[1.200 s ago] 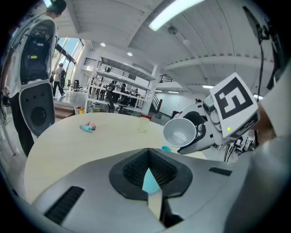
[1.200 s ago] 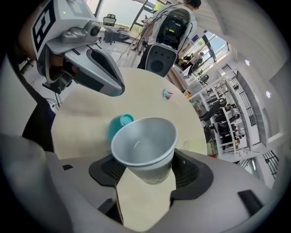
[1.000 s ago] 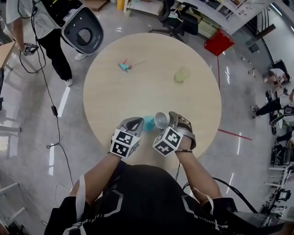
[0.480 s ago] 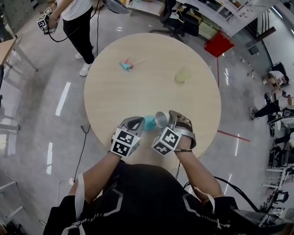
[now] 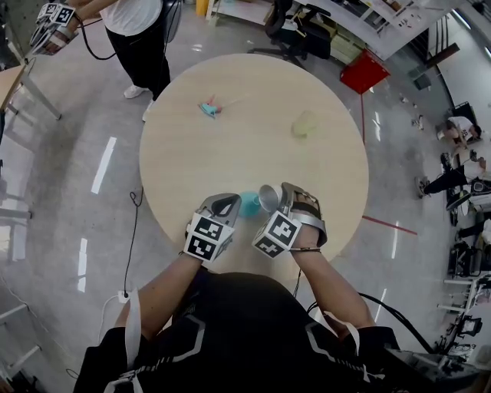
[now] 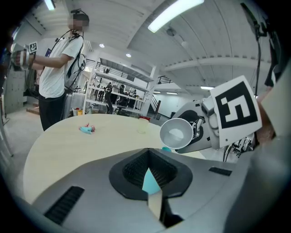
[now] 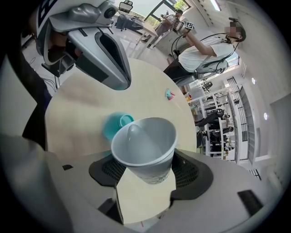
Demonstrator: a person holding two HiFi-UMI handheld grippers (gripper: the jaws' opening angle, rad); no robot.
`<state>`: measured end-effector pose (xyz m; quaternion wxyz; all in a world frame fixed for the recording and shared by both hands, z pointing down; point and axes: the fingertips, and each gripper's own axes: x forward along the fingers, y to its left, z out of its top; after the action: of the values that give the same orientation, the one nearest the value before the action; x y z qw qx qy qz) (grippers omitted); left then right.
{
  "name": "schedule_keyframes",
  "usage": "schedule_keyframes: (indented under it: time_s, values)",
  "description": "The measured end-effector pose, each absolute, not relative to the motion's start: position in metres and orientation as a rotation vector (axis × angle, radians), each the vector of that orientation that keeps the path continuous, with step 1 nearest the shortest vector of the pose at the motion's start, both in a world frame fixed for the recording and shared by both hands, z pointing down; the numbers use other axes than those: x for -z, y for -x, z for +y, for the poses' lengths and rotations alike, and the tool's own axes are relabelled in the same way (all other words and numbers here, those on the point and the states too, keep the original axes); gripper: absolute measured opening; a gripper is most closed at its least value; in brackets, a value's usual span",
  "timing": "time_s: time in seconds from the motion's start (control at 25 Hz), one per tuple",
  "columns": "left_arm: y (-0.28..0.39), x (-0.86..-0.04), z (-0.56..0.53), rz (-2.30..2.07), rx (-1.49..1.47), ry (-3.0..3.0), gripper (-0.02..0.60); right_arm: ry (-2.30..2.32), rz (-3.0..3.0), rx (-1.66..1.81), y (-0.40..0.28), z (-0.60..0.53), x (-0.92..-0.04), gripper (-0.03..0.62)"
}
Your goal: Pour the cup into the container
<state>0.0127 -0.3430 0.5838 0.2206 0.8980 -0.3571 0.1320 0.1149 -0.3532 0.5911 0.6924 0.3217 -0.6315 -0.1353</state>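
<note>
At the near edge of a round wooden table (image 5: 253, 146), low in the middle of the head view, a person works two hand-held grippers side by side.

The right gripper (image 7: 148, 177) is clamped on a white cup (image 7: 144, 143). The cup's lower body holds its jaws well apart, with one pad on each side. The cup is tipped over, its open mouth turned towards the other gripper.

A teal container (image 7: 113, 126) sits on the table at centre left of the right gripper view, just beyond the cup's rim. In the left gripper view, the rim hangs just above a patch of teal at centre right.

The left gripper (image 6: 150, 182) has its jaws drawn almost fully together. Only a narrow slit is left, and a sliver of teal shows in it. Its tip meets the container's left side in the head view. Whether the pads actually pinch the container's wall cannot be made out.

Farther up the tabletop, a small teal-and-pink object (image 5: 209, 108) lies at upper left and a pale yellow-green object (image 5: 304, 124) at upper right. Both are well apart from the grippers.

A person in a white top (image 5: 138, 19) stands beyond the table, at the upper left of the frame.
</note>
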Motion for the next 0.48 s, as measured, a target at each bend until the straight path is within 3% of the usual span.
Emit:
schedule_keyframes:
  time_s: [0.48]
  values:
    - [-0.0144,-0.5896,-0.3417,-0.989,-0.348,-2.461,0.000,-0.719,-1.379,0.356,-0.1156,-0.3581,-0.5859,0.313]
